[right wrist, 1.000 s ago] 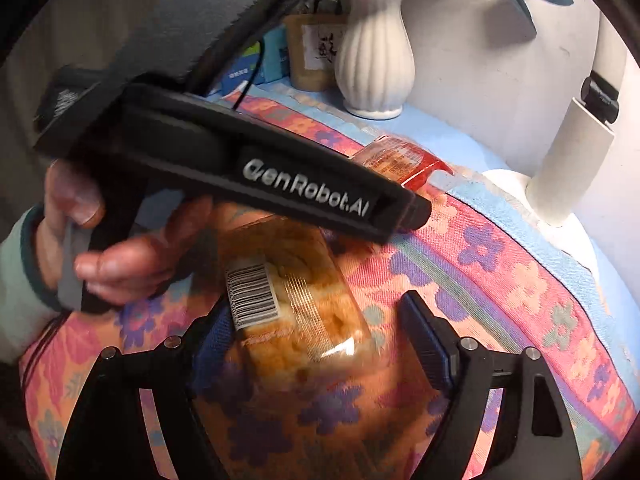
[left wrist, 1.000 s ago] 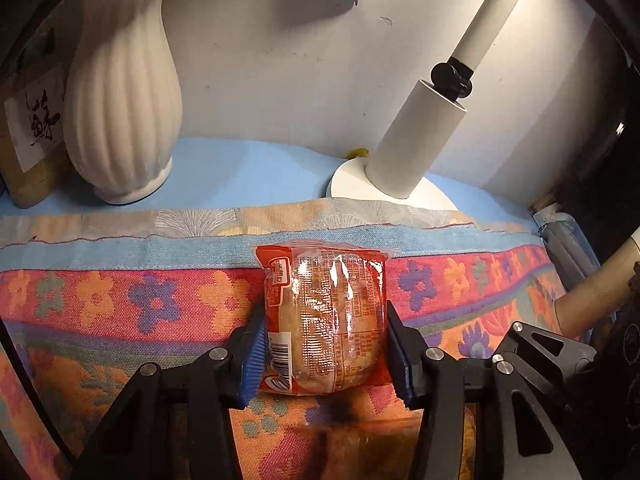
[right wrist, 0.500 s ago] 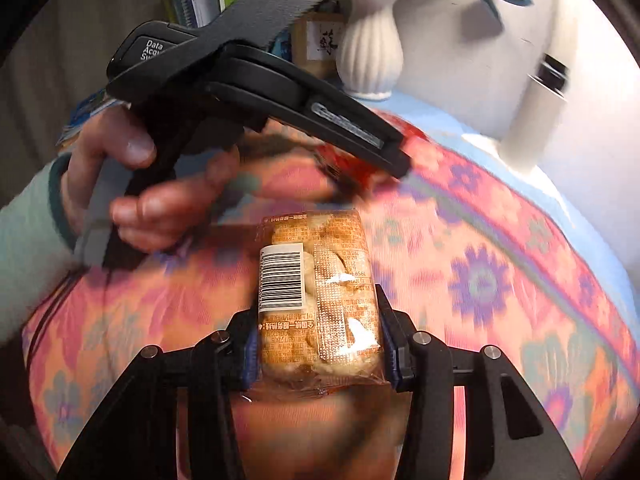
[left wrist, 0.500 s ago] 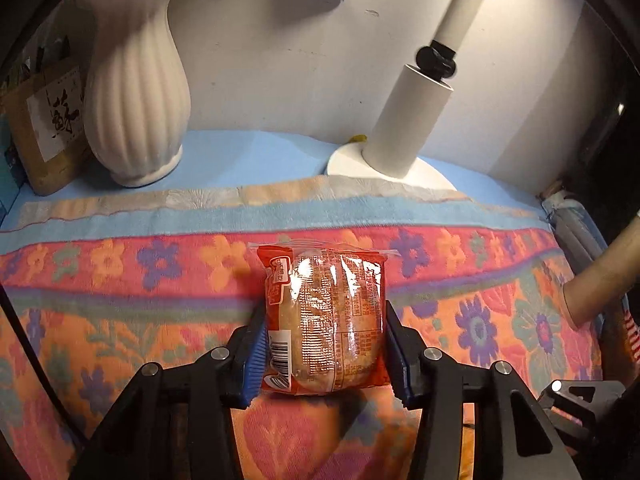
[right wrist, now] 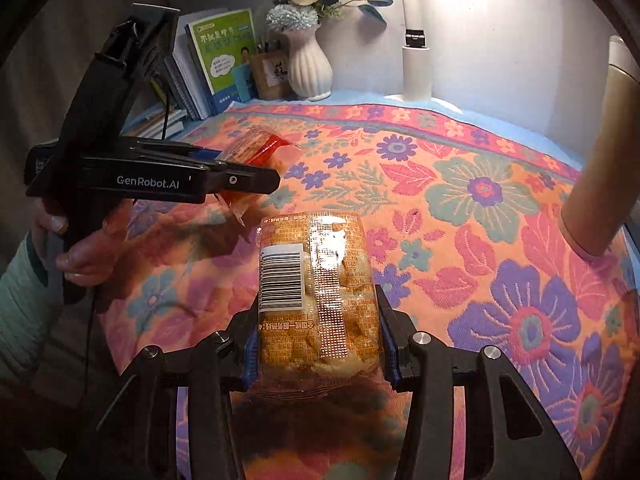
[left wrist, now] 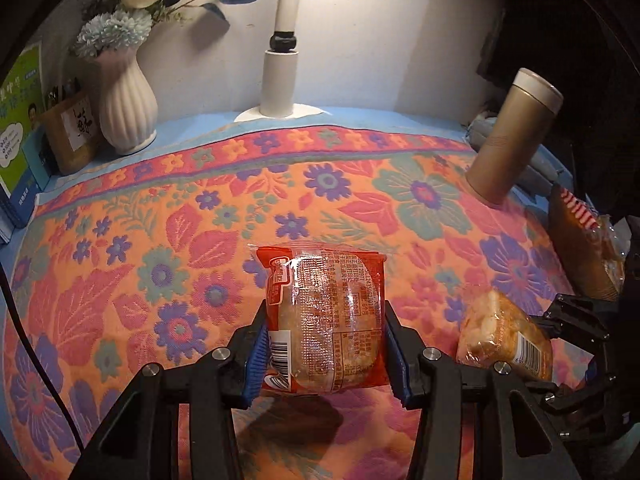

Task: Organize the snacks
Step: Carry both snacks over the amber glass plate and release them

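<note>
Two grippers: each clamps one wrapped snack above the flowered cloth (left wrist: 120, 280).
Left gripper (left wrist: 325, 350): its blue pads press both sides of the red-wrapped bun (left wrist: 326, 312), which hangs clear of the cloth and casts a shadow beneath it, over the near middle of the table.
Right gripper (right wrist: 318, 344): its jaws have just closed on the orange snack pack (right wrist: 316, 296); the pads now pinch its lower sides, barcode facing up, and the pack is lifted off the cloth near the table's near edge.
Person's hand (right wrist: 86, 248): seen from the right wrist view, wrapped round the left gripper's black handle, with a pale green sleeve (right wrist: 20, 316) at the wrist.
Third snack (left wrist: 580, 248): a dark packet with a red-striped end lies at the table's right edge, partly hidden behind the right gripper.
Gold flask (left wrist: 512, 136): stands on the cloth toward the far right corner.
White lamp (left wrist: 280, 80): its base sits at the middle of the far edge, against the wall.
White vase (left wrist: 126, 108): ribbed, holding flowers, at the far left corner.
Books (right wrist: 224, 60): upright just left of the vase, with a small brown box (left wrist: 72, 132) between them.
</note>
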A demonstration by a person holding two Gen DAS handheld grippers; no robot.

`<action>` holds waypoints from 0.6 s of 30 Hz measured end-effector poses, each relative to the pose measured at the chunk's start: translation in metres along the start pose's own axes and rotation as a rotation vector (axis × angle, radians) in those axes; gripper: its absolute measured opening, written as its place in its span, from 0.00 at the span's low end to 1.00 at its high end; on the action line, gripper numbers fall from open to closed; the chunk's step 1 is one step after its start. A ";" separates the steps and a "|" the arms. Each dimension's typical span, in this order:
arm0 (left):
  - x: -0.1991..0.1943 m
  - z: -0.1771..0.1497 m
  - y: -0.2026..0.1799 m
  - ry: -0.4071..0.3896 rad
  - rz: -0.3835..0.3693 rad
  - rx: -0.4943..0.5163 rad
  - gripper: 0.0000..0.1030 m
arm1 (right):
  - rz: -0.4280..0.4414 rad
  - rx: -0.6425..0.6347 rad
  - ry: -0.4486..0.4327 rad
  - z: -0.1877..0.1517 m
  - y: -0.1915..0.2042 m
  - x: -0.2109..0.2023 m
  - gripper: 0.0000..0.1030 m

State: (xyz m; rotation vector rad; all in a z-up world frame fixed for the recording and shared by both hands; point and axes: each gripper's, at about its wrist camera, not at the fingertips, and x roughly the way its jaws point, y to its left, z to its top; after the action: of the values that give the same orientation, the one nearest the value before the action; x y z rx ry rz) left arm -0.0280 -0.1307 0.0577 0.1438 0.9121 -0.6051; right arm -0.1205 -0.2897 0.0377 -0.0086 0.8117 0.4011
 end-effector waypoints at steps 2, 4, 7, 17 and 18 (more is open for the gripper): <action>-0.014 0.000 -0.018 -0.017 -0.006 0.020 0.46 | -0.005 -0.002 -0.033 -0.003 0.001 -0.017 0.44; -0.026 0.006 -0.034 -0.035 -0.027 0.037 0.46 | -0.013 0.003 -0.077 -0.011 0.005 -0.049 0.44; -0.043 0.014 -0.069 -0.071 -0.063 0.076 0.46 | -0.032 0.016 -0.149 -0.012 -0.001 -0.082 0.44; -0.063 0.057 -0.227 -0.138 -0.242 0.255 0.46 | -0.310 0.173 -0.329 -0.036 -0.076 -0.197 0.44; -0.060 0.064 -0.237 -0.128 -0.286 0.246 0.46 | -0.343 0.209 -0.337 -0.041 -0.089 -0.206 0.44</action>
State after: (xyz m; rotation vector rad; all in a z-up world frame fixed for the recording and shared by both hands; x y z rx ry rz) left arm -0.1410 -0.3238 0.1746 0.1948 0.7364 -0.9815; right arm -0.2453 -0.4497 0.1426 0.1108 0.5025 -0.0102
